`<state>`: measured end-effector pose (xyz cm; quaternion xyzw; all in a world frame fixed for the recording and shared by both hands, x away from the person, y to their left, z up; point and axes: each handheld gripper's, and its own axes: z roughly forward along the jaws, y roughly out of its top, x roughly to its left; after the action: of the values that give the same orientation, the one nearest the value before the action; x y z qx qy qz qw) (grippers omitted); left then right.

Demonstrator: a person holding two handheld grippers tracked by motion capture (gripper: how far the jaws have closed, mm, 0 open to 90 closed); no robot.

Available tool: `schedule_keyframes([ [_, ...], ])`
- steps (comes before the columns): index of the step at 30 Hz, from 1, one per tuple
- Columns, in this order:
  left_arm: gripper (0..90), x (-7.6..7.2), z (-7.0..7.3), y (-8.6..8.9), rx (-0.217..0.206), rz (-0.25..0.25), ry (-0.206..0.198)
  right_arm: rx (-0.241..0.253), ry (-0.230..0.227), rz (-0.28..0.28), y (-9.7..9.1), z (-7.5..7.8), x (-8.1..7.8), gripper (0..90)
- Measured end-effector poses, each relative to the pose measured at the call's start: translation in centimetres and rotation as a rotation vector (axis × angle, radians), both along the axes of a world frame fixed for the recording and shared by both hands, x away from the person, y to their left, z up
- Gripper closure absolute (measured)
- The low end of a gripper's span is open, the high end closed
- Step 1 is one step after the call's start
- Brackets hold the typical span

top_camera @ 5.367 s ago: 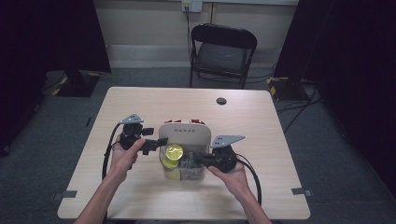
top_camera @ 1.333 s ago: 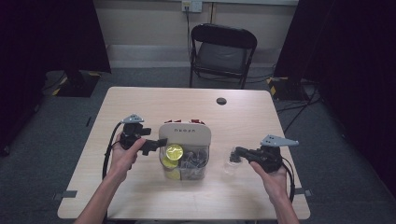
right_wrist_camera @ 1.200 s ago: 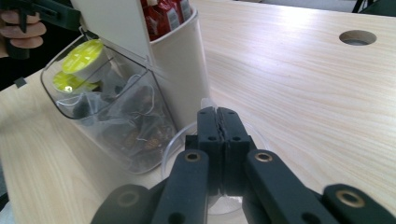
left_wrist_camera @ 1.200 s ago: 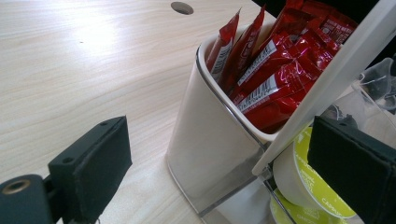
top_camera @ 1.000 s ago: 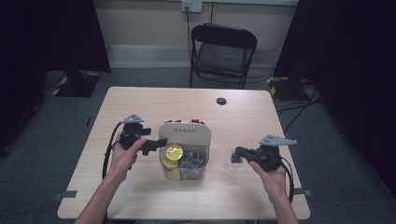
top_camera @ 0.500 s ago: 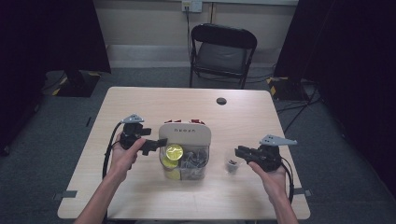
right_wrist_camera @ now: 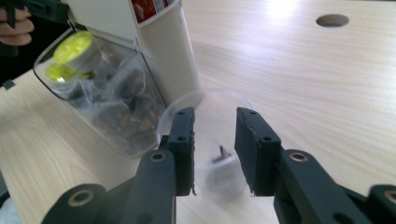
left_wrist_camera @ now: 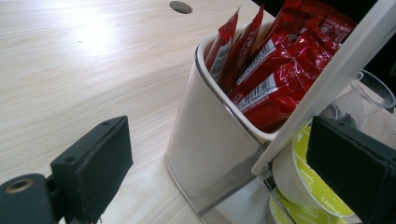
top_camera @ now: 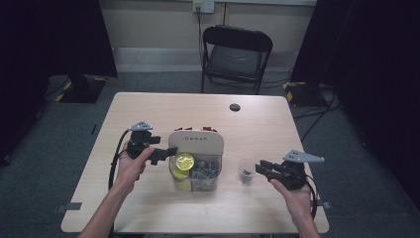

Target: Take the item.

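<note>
Nearest the person, the right gripper is seen with its jaws just opened off a small clear cup, which stands on the tabletop between the parted pads, dark pieces at its bottom. Left of it, the organiser box is held at its white lid edge by the left gripper, jaws spread around it. Yellow-lidded pods and red sachets are stored inside. Beyond the tabletop, a black folding chair is seen.

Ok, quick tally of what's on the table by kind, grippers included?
Organizer: 1
Clear cup: 1
Yellow-lidded pods: 2 visible
Red sachets: one bunch, count unclear
Left gripper: 1
Right gripper: 1
Total: 6, plus sachets
</note>
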<state>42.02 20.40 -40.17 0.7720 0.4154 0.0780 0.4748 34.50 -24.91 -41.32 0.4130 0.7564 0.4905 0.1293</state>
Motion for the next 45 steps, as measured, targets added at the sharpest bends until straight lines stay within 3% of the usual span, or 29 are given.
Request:
schedule_keyframes([
  [8, 6.7, -0.1, 0.0, 0.1, -0.001, 0.003, -0.005, -0.034, 0.031, -0.012, -0.7, -1.4, -1.2, 61.9],
  [12, 7.5, -0.2, 0.1, 0.1, 0.009, 0.005, -0.010, -0.067, 0.055, -0.039, -1.3, -2.5, -1.3, 51.8],
  [16, 8.2, -0.2, 0.2, 0.2, 0.010, 0.002, -0.012, -0.121, 0.087, -0.067, -1.5, -4.1, -1.0, 41.9],
  [23, 12.4, -0.3, 0.2, 0.7, -0.003, -0.010, -0.020, -0.157, 0.127, -0.132, -2.7, -6.4, 0.0, 25.6],
  [26, 13.7, -0.3, 0.3, 0.9, -0.026, -0.013, -0.017, -0.202, 0.142, -0.146, -2.5, -7.1, 0.3, 19.3],
  [32, 16.2, -0.5, 0.9, 1.6, -0.053, -0.005, -0.025, -0.226, 0.171, -0.177, -2.7, -7.6, 0.5, 15.0],
  [36, 16.8, -0.7, 1.8, 2.6, -0.060, 0.003, -0.054, -0.252, 0.169, -0.186, -2.7, -7.8, 0.6, 15.1],
  [45, 17.4, 0.1, 2.8, 4.6, -0.083, 0.095, -0.085, -0.324, 0.108, -0.205, -2.2, -8.3, 0.1, 14.3],
])
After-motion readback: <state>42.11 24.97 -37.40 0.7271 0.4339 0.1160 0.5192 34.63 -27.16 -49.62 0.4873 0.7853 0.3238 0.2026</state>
